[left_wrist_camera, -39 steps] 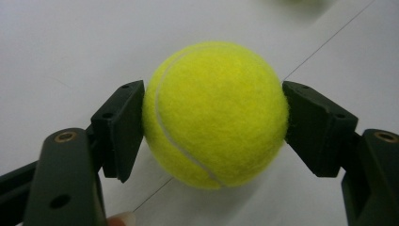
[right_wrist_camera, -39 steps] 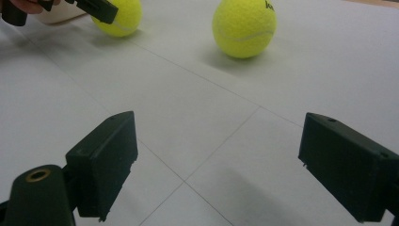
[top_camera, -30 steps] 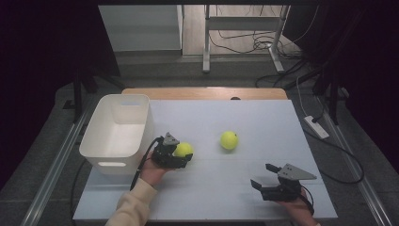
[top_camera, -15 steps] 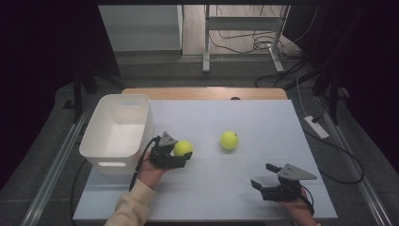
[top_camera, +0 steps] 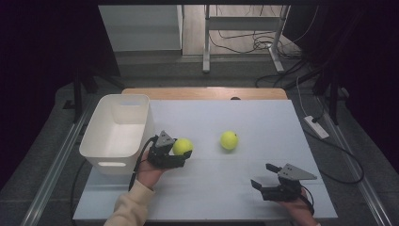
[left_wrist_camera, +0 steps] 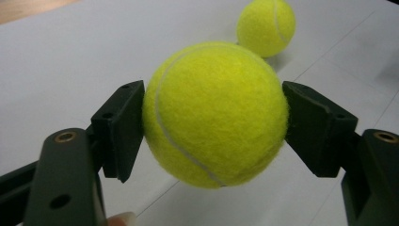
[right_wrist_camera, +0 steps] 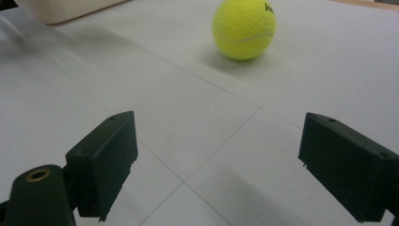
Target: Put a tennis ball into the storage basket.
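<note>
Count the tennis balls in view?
2. One ball sits between the left gripper's jaws, beside the white bin. The other ball lies free mid-table, beyond the open right gripper. The bin's visible inside holds none.

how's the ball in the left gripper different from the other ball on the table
The held ball sits clamped between the left gripper's jaws, next to the white bin; the free ball lies untouched nearer the table's middle. From the left gripper view the held ball looks lifted off the surface, while the free ball rests on it, ahead of the open right gripper. Both are yellow-green tennis balls, seemingly the same size.
</note>
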`<state>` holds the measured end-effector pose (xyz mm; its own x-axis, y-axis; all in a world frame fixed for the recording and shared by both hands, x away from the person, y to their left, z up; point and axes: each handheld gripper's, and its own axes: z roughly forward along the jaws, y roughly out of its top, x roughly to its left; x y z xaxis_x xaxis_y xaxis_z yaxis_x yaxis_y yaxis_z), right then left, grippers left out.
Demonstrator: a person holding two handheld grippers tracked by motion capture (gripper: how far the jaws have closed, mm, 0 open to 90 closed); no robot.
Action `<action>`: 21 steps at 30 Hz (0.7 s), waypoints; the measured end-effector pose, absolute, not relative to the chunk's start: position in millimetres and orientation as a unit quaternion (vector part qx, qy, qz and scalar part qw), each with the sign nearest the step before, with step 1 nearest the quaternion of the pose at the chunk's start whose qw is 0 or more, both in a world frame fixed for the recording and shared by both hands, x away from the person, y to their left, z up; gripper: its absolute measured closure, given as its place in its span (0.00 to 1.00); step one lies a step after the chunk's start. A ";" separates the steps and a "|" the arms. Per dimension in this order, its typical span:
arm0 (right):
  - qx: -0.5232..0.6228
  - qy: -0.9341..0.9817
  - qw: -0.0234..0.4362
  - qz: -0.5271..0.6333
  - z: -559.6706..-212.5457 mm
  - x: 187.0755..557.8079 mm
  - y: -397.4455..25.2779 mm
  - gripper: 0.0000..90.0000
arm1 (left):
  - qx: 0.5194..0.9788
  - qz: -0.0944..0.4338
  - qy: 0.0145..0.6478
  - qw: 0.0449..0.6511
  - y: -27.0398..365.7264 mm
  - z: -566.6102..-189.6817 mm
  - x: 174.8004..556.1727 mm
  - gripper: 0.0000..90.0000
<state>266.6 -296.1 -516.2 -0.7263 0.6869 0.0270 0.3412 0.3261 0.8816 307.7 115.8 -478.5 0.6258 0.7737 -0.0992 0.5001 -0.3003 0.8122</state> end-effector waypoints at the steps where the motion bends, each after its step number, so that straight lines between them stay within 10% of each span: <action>1: 0.324 0.794 0.179 0.482 -516.2 266.6 -296.1 0.13 | 0.791 0.158 0.403 0.433 115.8 -478.5 307.7 0.30; 21: 0.323 0.792 0.181 0.485 -515.8 266.5 -296.1 0.13 | 0.773 0.163 0.392 0.471 121.2 -462.7 298.5 0.30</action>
<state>266.5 -296.1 -515.8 -0.7251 0.6881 0.0262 0.3369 0.3213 0.8850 298.5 121.2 -462.7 0.6392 0.7601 -0.1169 0.4522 -0.2486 0.8566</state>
